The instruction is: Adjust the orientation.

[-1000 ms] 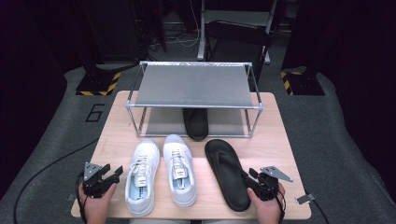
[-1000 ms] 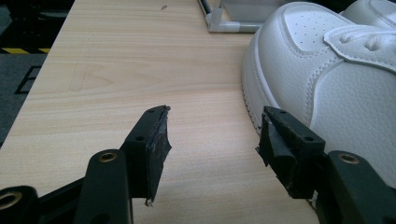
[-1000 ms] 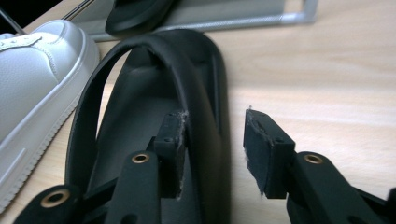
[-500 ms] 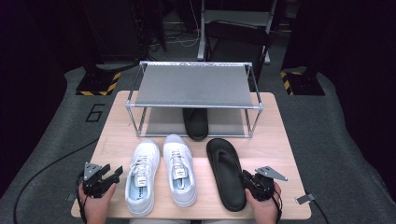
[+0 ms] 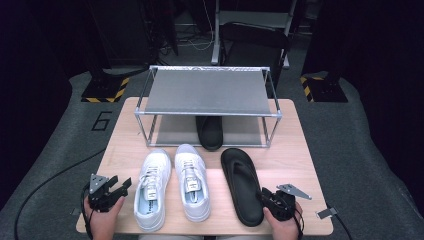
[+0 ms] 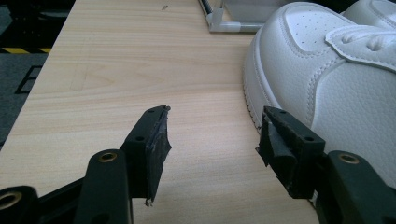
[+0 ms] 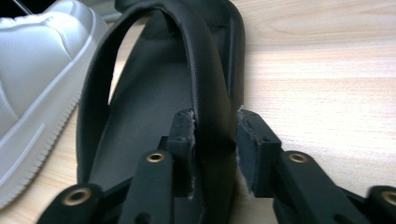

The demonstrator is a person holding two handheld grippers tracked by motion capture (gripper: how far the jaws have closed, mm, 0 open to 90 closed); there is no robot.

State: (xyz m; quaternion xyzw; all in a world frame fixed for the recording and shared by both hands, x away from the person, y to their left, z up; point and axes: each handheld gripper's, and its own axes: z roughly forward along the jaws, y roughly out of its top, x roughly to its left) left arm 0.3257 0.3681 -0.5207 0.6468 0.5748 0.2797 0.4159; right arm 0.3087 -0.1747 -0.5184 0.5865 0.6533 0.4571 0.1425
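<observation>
A black sandal [image 5: 241, 180] lies on the wooden table [image 5: 295, 150], to the right of a pair of white sneakers [image 5: 172, 185]. My right gripper [image 5: 265, 196] is at the sandal's near right edge. In the right gripper view the sandal's rim and strap [image 7: 212, 93] fill the gap of my right gripper [image 7: 215, 135], with both pads against them. Its jaws have just been opening. My left gripper [image 5: 117, 187] rests open left of the sneakers. In the left gripper view nothing sits between the jaws of my left gripper [image 6: 212, 135], and the left sneaker [image 6: 327, 70] lies beside its right fingertip.
A metal two-level shoe rack [image 5: 207, 92] stands at the back of the table. A second black sandal [image 5: 210, 131] lies on its lower level, toe toward me. Bare wood shows left of the sneakers and right of the held sandal.
The right gripper has shifted slightly along the sandal's near right edge. The sandal, the sneakers and the left gripper stay where they were.
</observation>
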